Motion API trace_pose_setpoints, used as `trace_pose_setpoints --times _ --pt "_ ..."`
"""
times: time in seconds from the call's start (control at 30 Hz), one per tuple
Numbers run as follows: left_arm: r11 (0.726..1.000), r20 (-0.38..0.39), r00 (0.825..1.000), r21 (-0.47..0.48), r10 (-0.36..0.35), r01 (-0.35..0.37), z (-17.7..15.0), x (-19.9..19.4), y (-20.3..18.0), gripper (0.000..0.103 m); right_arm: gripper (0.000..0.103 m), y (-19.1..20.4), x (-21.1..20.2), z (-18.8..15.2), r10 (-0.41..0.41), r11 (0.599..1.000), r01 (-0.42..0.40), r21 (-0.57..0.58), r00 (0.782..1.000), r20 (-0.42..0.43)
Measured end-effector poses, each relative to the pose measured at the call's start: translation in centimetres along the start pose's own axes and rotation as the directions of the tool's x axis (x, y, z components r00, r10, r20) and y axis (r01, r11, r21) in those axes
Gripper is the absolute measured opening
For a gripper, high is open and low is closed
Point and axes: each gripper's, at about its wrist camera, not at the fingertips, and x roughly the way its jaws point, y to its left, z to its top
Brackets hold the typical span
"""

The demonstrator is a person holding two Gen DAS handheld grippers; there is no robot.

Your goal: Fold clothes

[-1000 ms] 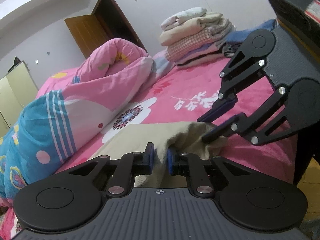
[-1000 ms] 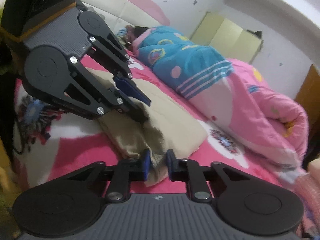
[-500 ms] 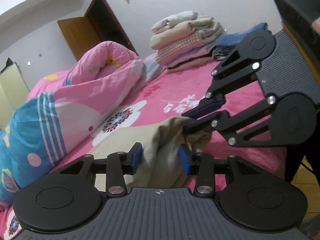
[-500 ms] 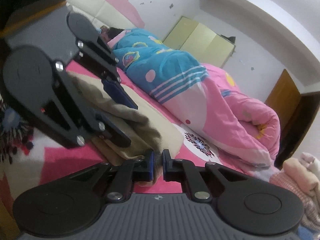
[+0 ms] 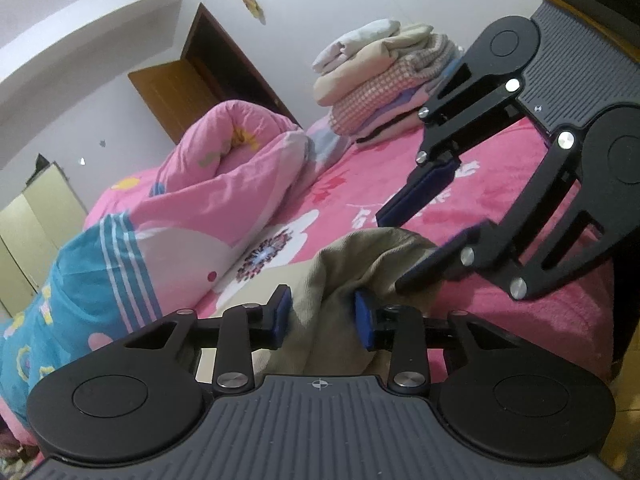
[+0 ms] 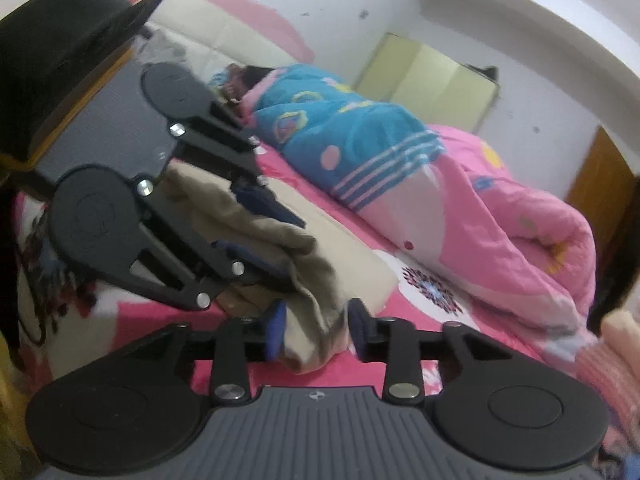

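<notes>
1. Khaki garment (image 5: 352, 264): lies bunched on the pink bed (image 5: 500, 208), its long axis running from the near edge toward the rolled quilt (image 5: 224, 184).
2. Left gripper (image 5: 320, 314): jaws apart and closing; a fold of the cloth stands between the pads, not visibly pinched.
3. Right gripper (image 6: 316, 330): jaws apart and opening; the garment's near hem hangs loose between them.
4. Both grippers meet at the same corner, about equally near; the free length extends away from them.
5. Against the earlier frames: both jaw pairs, then clamped on the cloth, now stand wider, the right most recently.
</notes>
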Motion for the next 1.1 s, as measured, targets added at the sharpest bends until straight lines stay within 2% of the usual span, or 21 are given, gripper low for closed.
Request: trace_pose_setpoints --times 0.1,0.17,0.23,0.4,0.53,0.7,0.8,0.87,0.93,1.0,1.1 --pt "1.0 0.011 1.0 -0.015 0.007 -0.007 0.1 -0.2 0.1 0.03 0.035 0.2 0.6 0.1 -0.004 0.999 0.004 -0.033 1.0 -0.016" --pt "1.0 0.013 1.0 -0.02 0.005 -0.004 0.0 -0.4 0.1 0.03 0.025 0.4 1.1 0.2 -0.014 0.999 0.012 -0.046 0.999 -0.03" --pt "1.0 0.008 1.0 -0.023 -0.008 0.009 -0.1 -0.6 0.2 0.03 0.02 1.0 1.2 0.2 -0.045 0.997 0.043 -0.06 0.999 -0.027" --pt "0.999 -0.019 0.999 -0.015 -0.041 0.041 -0.5 -0.9 0.4 0.035 0.017 2.2 1.3 -0.1 -0.115 0.992 0.113 -0.055 0.993 -0.026" --pt "0.997 -0.049 0.999 0.072 -0.01 0.014 -1.1 -0.6 -0.4 0.036 0.016 2.6 1.3 0.0 -0.148 0.988 0.148 -0.038 0.989 -0.015" --pt "0.997 -0.029 0.997 0.045 0.072 -0.07 -0.6 -0.6 -0.2 0.033 0.015 3.4 1.4 -0.3 -0.188 0.979 0.187 -0.081 0.982 -0.002" --pt "0.993 -0.025 0.996 0.081 0.088 -0.085 -0.8 -0.5 -1.0 0.031 0.016 4.1 1.7 -0.6 -0.205 0.969 0.202 -0.138 0.979 -0.007" --pt "0.992 -0.024 0.996 0.092 0.089 -0.087 -1.0 -0.5 -1.2 0.03 0.02 3.7 1.4 -0.6 -0.182 0.977 0.179 -0.118 0.983 -0.018" --pt "0.993 -0.02 0.996 0.08 0.09 -0.088 -1.0 -0.7 -0.9 0.029 0.033 2.5 0.7 -0.3 -0.138 0.989 0.136 -0.056 0.99 -0.023" --pt "0.992 -0.008 0.995 0.079 0.099 -0.098 -1.0 -0.8 -0.8 0.028 0.039 1.1 -0.1 0.0 -0.088 0.996 0.088 0.013 0.996 -0.022" --pt "0.99 0.011 0.993 0.087 0.115 -0.115 -1.1 -1.0 -0.8 0.025 0.04 -1.0 -0.7 0.4 -0.019 0.994 0.021 0.107 1.0 -0.022"
